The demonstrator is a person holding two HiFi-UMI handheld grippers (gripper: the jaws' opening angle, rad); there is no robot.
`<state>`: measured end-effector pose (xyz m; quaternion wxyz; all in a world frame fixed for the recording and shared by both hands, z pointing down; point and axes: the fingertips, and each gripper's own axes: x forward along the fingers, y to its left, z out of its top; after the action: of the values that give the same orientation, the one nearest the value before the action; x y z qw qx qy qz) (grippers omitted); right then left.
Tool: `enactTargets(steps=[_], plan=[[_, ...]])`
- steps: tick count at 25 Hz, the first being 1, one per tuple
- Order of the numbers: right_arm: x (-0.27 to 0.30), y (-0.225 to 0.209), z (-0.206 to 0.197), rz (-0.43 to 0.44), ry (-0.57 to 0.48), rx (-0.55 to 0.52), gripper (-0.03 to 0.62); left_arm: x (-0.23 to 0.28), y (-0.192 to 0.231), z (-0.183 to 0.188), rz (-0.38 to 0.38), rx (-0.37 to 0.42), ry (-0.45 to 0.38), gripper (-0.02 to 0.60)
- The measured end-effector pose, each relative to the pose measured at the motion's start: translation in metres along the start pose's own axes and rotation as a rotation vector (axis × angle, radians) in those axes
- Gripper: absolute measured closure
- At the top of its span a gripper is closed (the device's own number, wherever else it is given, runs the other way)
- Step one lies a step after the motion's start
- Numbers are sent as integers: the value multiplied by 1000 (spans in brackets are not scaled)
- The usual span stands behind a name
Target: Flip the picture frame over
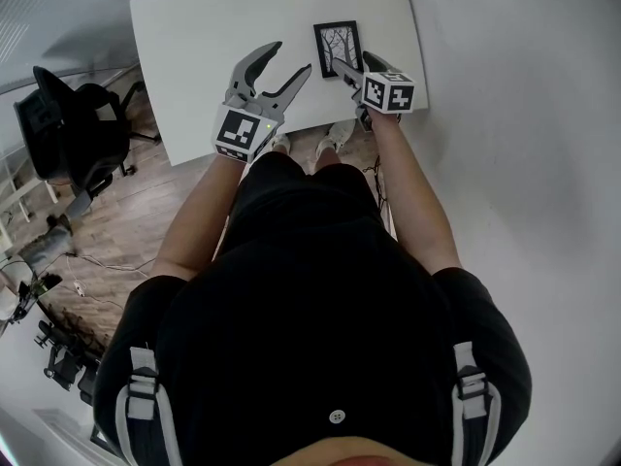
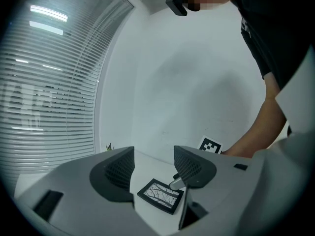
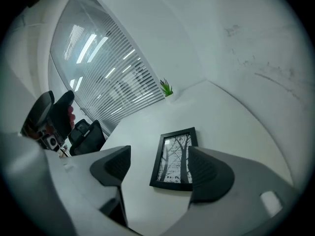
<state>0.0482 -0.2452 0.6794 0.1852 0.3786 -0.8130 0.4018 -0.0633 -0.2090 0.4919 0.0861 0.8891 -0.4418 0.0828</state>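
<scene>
A black picture frame (image 1: 338,47) lies flat on the white table (image 1: 213,27), its picture of bare trees facing up. My right gripper (image 1: 354,66) hovers at the frame's near end, open and holding nothing. In the right gripper view the frame (image 3: 174,156) lies ahead between the jaws, and the right jaw covers its near right corner. My left gripper (image 1: 291,58) stands open and empty just left of the frame. In the left gripper view the frame (image 2: 160,196) shows low between that gripper's (image 2: 153,168) jaws, with a right fingertip (image 2: 177,183) over its edge.
The table's near edge runs just under both grippers. A white wall borders the table on the right. A black office chair (image 1: 78,134) stands on the wood floor to the left. A small green plant (image 3: 166,87) sits at the table's far edge by the window blinds.
</scene>
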Motion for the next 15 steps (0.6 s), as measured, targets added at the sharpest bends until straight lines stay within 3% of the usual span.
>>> enactTargets(steps=[5, 15], plan=[[-21, 30, 36, 54, -71, -41, 233, -5, 5, 12, 5, 9, -11, 325], [-88, 102, 99, 116, -261, -295, 235, -23, 9, 33, -3, 25, 4, 330]])
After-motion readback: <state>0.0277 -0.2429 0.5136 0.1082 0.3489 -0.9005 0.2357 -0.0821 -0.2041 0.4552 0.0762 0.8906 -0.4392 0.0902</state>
